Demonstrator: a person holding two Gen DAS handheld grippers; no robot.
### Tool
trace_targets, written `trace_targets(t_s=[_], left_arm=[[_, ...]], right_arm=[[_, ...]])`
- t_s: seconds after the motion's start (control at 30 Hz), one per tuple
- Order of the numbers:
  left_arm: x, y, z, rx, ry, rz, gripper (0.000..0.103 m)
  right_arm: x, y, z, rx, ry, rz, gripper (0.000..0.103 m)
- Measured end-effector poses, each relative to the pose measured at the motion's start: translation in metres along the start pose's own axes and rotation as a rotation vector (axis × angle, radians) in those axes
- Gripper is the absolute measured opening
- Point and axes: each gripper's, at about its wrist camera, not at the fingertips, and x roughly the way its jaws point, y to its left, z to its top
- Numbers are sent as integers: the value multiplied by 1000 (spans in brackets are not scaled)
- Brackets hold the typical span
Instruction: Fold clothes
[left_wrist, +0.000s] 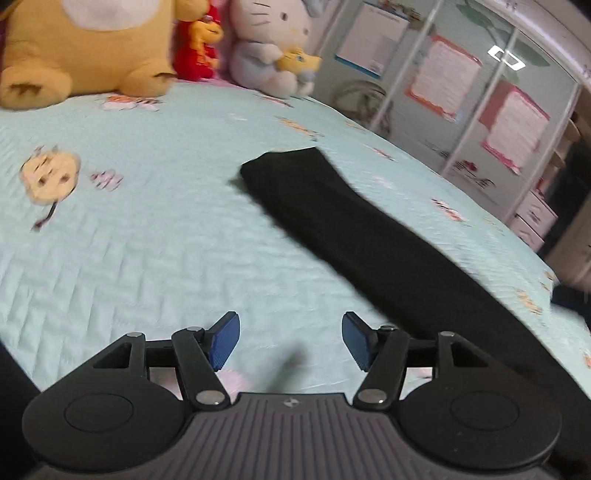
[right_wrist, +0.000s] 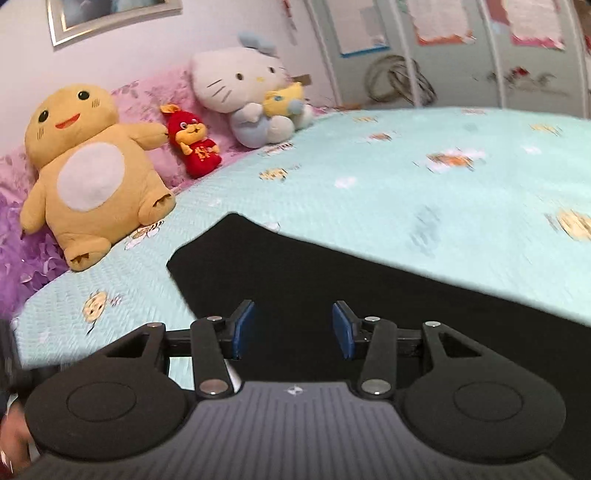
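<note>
bed: quilted cover, toys at 11 o'clock | black garment: flat, long strip toward 1 o'clock, seemingly part-folded, more folding likely left | left gripper: spread, empty | right gripper: spread over garment, pinching nothing

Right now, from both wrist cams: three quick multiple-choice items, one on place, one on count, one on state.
1. Where does the black garment lie?
A. on the bed cover
B. on a chair
C. on the floor

2. How many plush toys are at the head of the bed?
A. one
B. two
C. three or more

3. The right gripper jaws are:
A. shut on cloth
B. open and empty
C. out of view

Answers: 1 A, it lies flat on the cover; 2 C, yellow, red, white; 3 B, gap between pads.
</note>
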Motion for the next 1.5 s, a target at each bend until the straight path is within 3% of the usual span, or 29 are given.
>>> trace_targets(t_s=[0.13, 0.37, 0.53, 0.7, 1.0, 1.3, 1.33, 1.37, 1.4, 1.43, 1.5], left_arm=[[-2, -5, -14, 31, -70, 0, 71], [-1, -3, -23, 26, -102, 7, 72], [4, 0, -22, 16, -100, -1, 72], [5, 2, -21, 11, -98, -9, 73], [4, 3, -20, 2, -100, -15, 75], [5, 1, -22, 11, -105, -10, 76], [4, 1, -22, 11, -105, -10, 77], [4, 1, -22, 10, -105, -11, 77], [4, 1, -22, 8, -105, -13, 77], [4, 1, -22, 6, -105, -14, 78], [4, 2, -21, 0, -106, -19, 79]], right_arm=[[47, 6, 21, -49, 15, 16, 48], [132, 16, 47, -98, 56, 34, 51], [190, 17, 56, -225, 149, -6, 56], [214, -10, 67, -252, 184, -52, 59], [238, -38, 64, -225, 290, 68, 59], [251, -35, 61, -278, 282, 124, 58], [250, -34, 61, -276, 286, 125, 57], [250, -32, 61, -275, 289, 126, 48], [248, -28, 61, -273, 295, 127, 29], [246, -25, 61, -272, 301, 128, 19], [242, -8, 55, -320, 301, 90, 9]])
